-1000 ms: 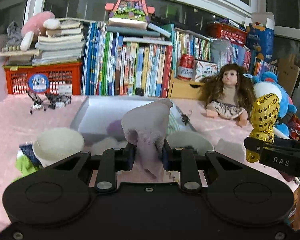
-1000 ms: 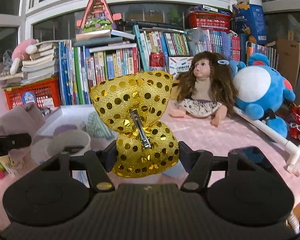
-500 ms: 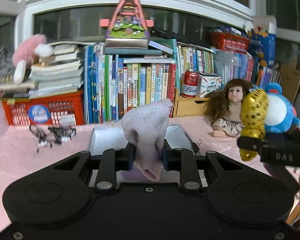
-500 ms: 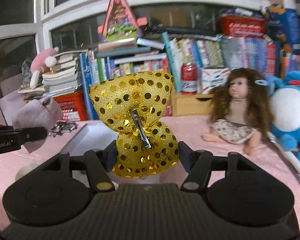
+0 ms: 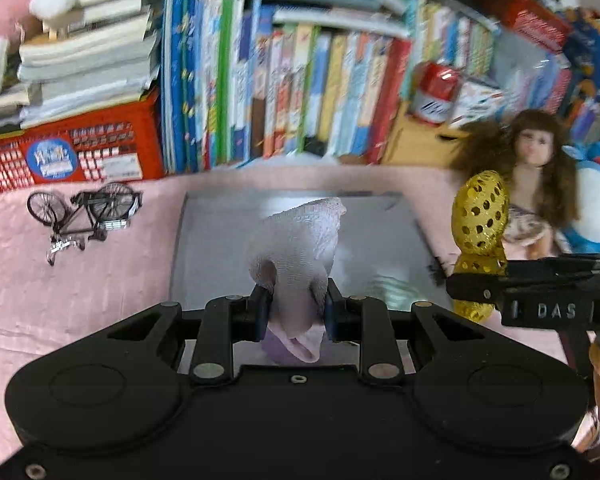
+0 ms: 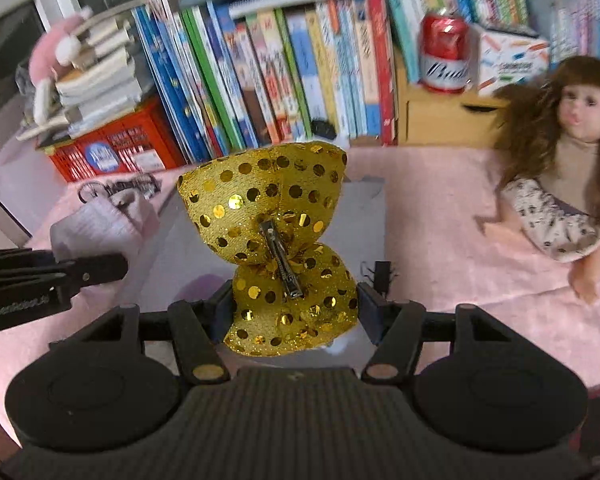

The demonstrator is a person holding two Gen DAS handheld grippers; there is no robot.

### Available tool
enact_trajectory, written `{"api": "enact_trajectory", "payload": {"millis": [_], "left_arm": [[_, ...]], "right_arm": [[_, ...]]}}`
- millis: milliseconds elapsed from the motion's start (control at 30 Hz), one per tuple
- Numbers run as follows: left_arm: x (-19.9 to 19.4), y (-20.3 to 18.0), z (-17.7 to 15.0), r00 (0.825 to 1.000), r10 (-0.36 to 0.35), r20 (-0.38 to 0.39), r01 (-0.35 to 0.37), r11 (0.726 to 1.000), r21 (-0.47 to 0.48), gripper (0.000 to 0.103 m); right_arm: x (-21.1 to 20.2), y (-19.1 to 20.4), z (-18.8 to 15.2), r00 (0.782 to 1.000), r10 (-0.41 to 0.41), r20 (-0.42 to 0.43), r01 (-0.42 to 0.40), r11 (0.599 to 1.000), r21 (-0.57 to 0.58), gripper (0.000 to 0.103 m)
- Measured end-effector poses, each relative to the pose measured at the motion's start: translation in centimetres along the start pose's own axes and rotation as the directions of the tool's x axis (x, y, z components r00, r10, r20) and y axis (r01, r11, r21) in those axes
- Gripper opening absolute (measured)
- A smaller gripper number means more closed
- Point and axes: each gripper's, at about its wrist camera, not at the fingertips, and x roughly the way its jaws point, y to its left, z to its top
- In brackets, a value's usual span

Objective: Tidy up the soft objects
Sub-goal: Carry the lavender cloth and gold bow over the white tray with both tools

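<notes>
My left gripper (image 5: 294, 312) is shut on a pale pink knitted cloth (image 5: 300, 244), which stands up from the jaws over the grey tray (image 5: 204, 240). My right gripper (image 6: 296, 312) is shut on a gold sequinned bow (image 6: 268, 204) with a metal hair clip on its back; the bow hangs over the right part of the same tray (image 6: 370, 216). In the left wrist view the bow (image 5: 480, 216) and the right gripper's finger show at the right. The right wrist view has the pink cloth (image 6: 100, 224) at its left.
A pink cloth covers the table (image 5: 60, 300). A small model bicycle (image 5: 84, 208) lies left of the tray, and a black binder clip (image 6: 380, 276) to its right. A long-haired doll (image 6: 560, 184) sits to the right. Books, a red basket (image 5: 72, 152) and a red can (image 6: 444, 56) line the back.
Both grippers have moved forward over the tray with their loads and tilted down. The books and red basket now look nearer, and the round objects at the near edge have left view.
</notes>
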Motion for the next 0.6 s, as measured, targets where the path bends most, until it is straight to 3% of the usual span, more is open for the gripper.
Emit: {"api": "enact_trajectory", "payload": {"millis": [300, 400, 600], "left_arm": [[7.7, 1.7, 2.0, 0.983, 0.007, -0.181, -0.023, 0.996, -0.083, 0.024], [9.6, 2.3, 2.5, 0.978, -0.008, -0.207, -0.018, 0.992, -0.127, 0.025], [12.6, 3.0, 2.0, 0.967, 0.015, -0.253, -0.048, 0.991, -0.124, 0.025]], "right_arm": [[5.9, 0.4, 2.7, 0.993, -0.027, -0.115, 0.029, 0.999, 0.014, 0.066], [7.6, 0.8, 3.5, 0.989, -0.039, -0.140, 0.041, 0.999, 0.011, 0.066], [10.7, 1.4, 3.3, 0.980, -0.052, -0.190, 0.051, 0.999, -0.009, 0.066]]}}
